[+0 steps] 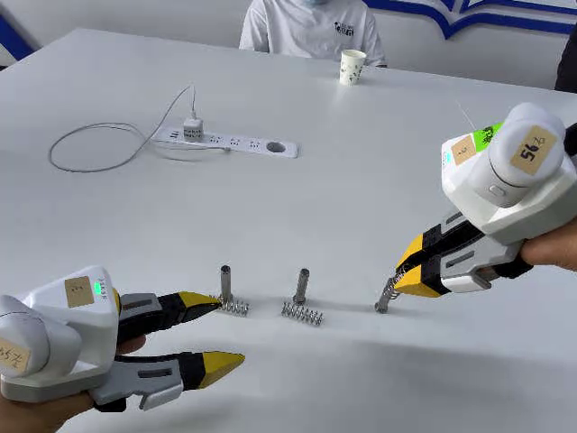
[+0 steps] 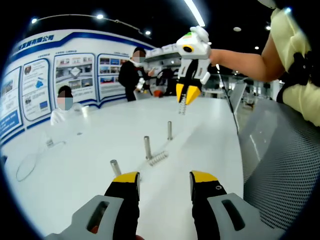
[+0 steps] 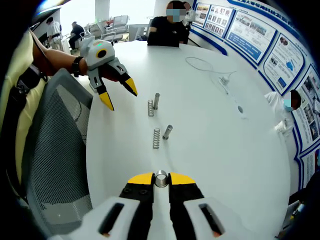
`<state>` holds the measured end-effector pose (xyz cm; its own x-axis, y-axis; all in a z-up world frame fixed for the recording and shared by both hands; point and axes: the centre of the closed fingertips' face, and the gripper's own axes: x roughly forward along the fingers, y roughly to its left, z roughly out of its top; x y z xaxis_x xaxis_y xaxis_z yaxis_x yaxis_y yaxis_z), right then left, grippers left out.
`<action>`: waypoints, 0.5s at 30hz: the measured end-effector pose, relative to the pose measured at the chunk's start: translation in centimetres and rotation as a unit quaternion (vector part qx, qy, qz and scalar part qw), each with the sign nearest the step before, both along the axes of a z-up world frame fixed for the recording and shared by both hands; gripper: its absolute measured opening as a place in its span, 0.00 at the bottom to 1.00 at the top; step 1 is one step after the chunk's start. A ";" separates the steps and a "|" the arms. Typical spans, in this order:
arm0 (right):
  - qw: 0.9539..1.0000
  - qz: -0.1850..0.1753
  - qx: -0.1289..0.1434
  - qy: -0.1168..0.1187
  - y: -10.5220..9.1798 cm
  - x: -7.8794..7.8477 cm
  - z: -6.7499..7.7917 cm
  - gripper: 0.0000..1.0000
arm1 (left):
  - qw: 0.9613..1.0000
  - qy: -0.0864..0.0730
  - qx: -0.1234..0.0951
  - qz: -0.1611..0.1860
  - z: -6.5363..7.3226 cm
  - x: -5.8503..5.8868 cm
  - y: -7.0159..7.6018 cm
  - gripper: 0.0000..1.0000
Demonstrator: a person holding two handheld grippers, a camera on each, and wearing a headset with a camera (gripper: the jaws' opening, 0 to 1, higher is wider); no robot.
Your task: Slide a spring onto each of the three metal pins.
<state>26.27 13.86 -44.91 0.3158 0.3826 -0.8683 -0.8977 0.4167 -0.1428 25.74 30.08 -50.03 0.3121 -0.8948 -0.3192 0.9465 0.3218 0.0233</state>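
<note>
My right gripper (image 1: 403, 278) was clenched on one spring (image 1: 391, 290), pinching it near its upper end so that the rest hung down at a slant toward the right-hand pin (image 1: 382, 306). From the head view its lower end looked to be at the pin's top, though I could not tell whether it was over the pin yet. In the right gripper view the coil's open end sat between my closed jaws. My left gripper (image 1: 216, 334) was released, jaws spread and holding nothing. Its far tip was just beside the second spring (image 1: 234, 308), which lay on the desk (image 1: 361, 180) at the foot of the left pin (image 1: 225, 280). The third spring (image 1: 302, 314) lay flat on the near side of the middle pin (image 1: 301, 284). I judged these springs light, thin-wired and soft along their length, apt to buckle or squirt out under a hard squeeze. The best hold seemed a light pinch across the coils close to one end, leaving the bore open and in line with the pin. The pins stood upright and slim. I could not tell whether they were fixed, so a nudge might tip one.
</note>
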 end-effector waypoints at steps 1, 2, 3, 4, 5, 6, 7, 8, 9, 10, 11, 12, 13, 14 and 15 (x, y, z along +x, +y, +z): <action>1.000 -0.001 0.001 0.000 -0.1 0.1 0.0 0.12 | 1.000 0.001 0.000 0.001 0.0 0.0 0.1 0.41; 1.000 -0.004 0.000 0.001 -0.3 0.3 0.0 0.12 | 1.000 0.001 0.000 0.003 -0.1 0.0 0.1 0.41; 1.000 -0.005 -0.002 0.002 -0.5 0.4 -0.1 0.12 | 1.000 0.002 0.000 0.004 -0.1 0.0 0.2 0.42; 1.000 -0.008 -0.007 0.000 -0.7 0.7 -0.2 0.12 | 1.000 0.003 0.000 0.006 -0.1 0.0 0.2 0.42; 1.000 -0.010 -0.011 -0.001 -0.9 0.9 -0.3 0.12 | 1.000 0.003 0.000 0.006 -0.1 0.0 0.2 0.42; 1.000 -0.011 -0.013 -0.001 -1.1 1.1 -0.3 0.12 | 1.000 0.004 0.000 0.007 -0.1 0.0 0.2 0.43; 1.000 -0.014 -0.013 -0.001 -1.3 1.4 -0.4 0.12 | 1.000 0.004 0.000 0.008 -0.1 0.0 0.3 0.43; 1.000 -0.017 -0.012 -0.001 -1.4 1.6 -0.4 0.12 | 1.000 0.004 0.000 0.008 -0.1 -0.1 0.3 0.43; 1.000 -0.019 -0.013 -0.001 -1.5 1.9 -0.5 0.12 | 1.000 0.004 0.000 0.009 -0.1 -0.1 0.3 0.43; 1.000 -0.021 -0.014 -0.001 -1.6 2.1 -0.6 0.12 | 1.000 0.005 0.000 0.010 -0.1 0.0 0.3 0.43; 1.000 -0.022 -0.017 0.000 -1.7 2.3 -0.8 0.12 | 1.000 0.005 0.000 0.010 -0.1 0.0 0.3 0.43; 1.000 -0.023 -0.021 0.000 -1.8 2.4 -0.9 0.12 | 1.000 0.006 0.000 0.011 -0.2 0.0 0.4 0.43; 1.000 -0.023 -0.022 0.000 -1.8 2.5 -1.0 0.12 | 1.000 0.007 0.000 0.012 -0.2 0.0 0.4 0.43; 0.999 -0.023 -0.023 0.002 -1.8 2.7 -1.2 0.12 | 1.000 0.007 0.001 0.012 -0.2 -0.1 0.4 0.43; 0.999 -0.023 -0.022 0.004 -1.8 2.7 -1.2 0.12 | 1.000 0.008 0.001 0.013 -0.3 -0.1 0.5 0.44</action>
